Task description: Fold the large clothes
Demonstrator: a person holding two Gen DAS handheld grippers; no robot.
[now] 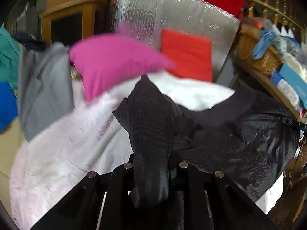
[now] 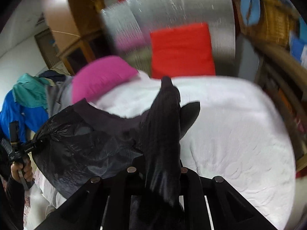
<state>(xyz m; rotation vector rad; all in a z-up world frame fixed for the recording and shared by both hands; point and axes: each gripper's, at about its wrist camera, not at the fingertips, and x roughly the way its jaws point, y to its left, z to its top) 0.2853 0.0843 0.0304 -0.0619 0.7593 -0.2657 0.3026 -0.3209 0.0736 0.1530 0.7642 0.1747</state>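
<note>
While stretched above the white bed (image 2: 239,126), black garment (image 1: 239,134) bunched, glossy, both grippers (image 1: 153,164) (image 2: 163,168) pinching its corners.

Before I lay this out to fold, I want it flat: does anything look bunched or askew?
Yes. The black garment hangs in the air between both grippers, above the white bedspread, sagging in the middle. Each corner is bunched into a wad in the jaws, so its edges are not straight.

We see a white bed (image 2: 239,126) w/ pink pillow (image 1: 115,61) & red pillow (image 1: 188,55) vs. silver headboard (image 1: 172,11); grey cloth (image 1: 44,88) at left, wicker basket (image 1: 257,55) at right.
</note>
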